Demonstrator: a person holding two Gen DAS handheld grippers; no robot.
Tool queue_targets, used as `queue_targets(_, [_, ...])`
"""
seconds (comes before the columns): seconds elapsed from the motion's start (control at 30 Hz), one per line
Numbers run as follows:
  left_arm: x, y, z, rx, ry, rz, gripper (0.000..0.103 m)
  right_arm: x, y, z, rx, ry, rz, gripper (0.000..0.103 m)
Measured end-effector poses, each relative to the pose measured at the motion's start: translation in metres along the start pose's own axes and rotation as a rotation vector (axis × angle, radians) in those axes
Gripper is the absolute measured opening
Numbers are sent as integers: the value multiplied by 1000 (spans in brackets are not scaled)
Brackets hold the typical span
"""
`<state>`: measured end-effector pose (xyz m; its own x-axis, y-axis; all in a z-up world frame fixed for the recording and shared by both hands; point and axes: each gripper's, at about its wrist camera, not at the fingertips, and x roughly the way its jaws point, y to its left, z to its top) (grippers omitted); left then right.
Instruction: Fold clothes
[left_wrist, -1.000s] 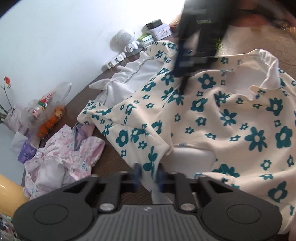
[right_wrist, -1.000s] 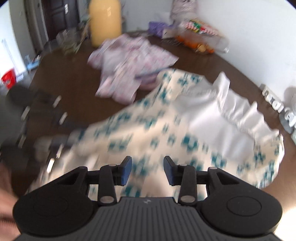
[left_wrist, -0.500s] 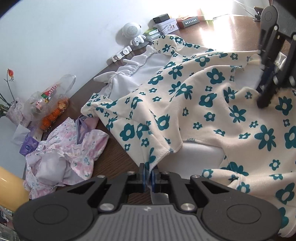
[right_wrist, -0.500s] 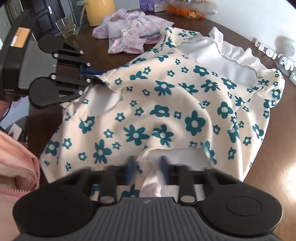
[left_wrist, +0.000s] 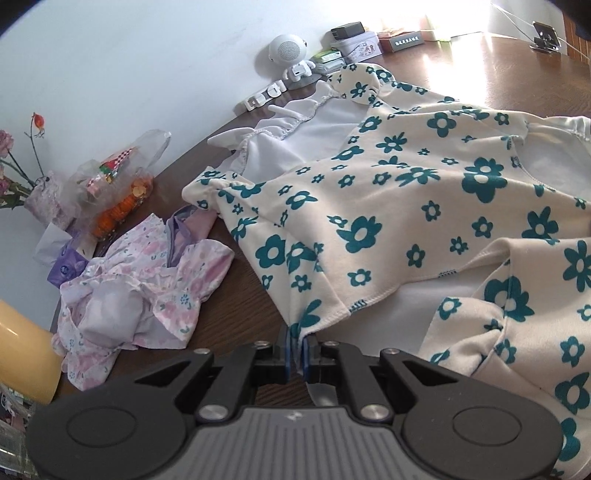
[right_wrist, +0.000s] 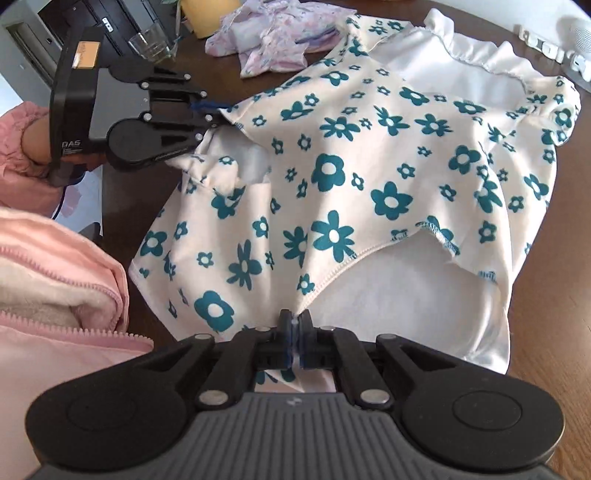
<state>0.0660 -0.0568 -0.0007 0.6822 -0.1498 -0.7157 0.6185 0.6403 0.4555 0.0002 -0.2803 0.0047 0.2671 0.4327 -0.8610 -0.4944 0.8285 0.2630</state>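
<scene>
A cream garment with teal flowers (left_wrist: 424, 206) and a white lining lies spread on the dark wooden table; it also shows in the right wrist view (right_wrist: 369, 166). My left gripper (left_wrist: 294, 350) is shut on a corner of its hem and shows from the side in the right wrist view (right_wrist: 212, 110). My right gripper (right_wrist: 294, 332) is shut on the hem at another corner. The cloth between the two grips is lifted slightly off the table.
A crumpled pink floral garment (left_wrist: 140, 291) lies left of the cream one. A yellow jug (left_wrist: 22, 358), a bag of oranges (left_wrist: 118, 199), flowers, a white speaker (left_wrist: 288, 48) and small boxes line the wall. A glass (right_wrist: 151, 44) stands near the jug. The table edge (right_wrist: 561, 369) is at right.
My right gripper came down to the hem and closed on it. My left gripper closed on its corner earlier and stays shut. The right gripper has left the left wrist view.
</scene>
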Motion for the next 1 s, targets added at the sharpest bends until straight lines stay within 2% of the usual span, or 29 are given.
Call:
queue_targets(0.1, [-13, 6, -1, -19, -14, -24, 18, -12, -3, -1, 28, -61, -10, 9])
queue_targets(0.2, [-39, 14, 0, -50, -87, -88, 26, -27, 3, 0, 8, -128, -42, 16])
queue_targets(0.3, [-66, 16, 5, -60, -176, -229, 33, -28, 11, -2, -38, -130, -67, 22])
queue_targets(0.37, [-73, 8, 9, -27, -197, -318, 37, -28, 16, -3, -70, -128, -84, 28])
queue_targets(0.43, [-68, -3, 14, 24, -173, -379, 37, -25, 16, -6, -77, -111, -110, 31])
queue_targets(0.53, [-47, -18, 20, 77, -92, -433, 37, -21, 13, -12, -75, -91, -152, 33])
queue_targets(0.63, [-27, -21, 21, 80, -19, -495, 37, -20, 12, -18, -67, -98, -158, 36])
queue_targets(0.77, [-22, -22, 21, 94, 17, -528, 37, -19, 11, -22, -72, -108, -130, 39])
queue_targets(0.87, [-21, -22, 22, 106, 38, -549, 34, -15, 13, -21, -79, -108, -116, 40])
queue_targets(0.93, [-21, -23, 22, 115, 52, -560, 6, -12, 14, -19, -83, -108, -114, 40])
queue_targets(1.0, [-26, -26, 20, 138, 55, -546, 6, -10, 14, -19, -85, -107, -114, 40])
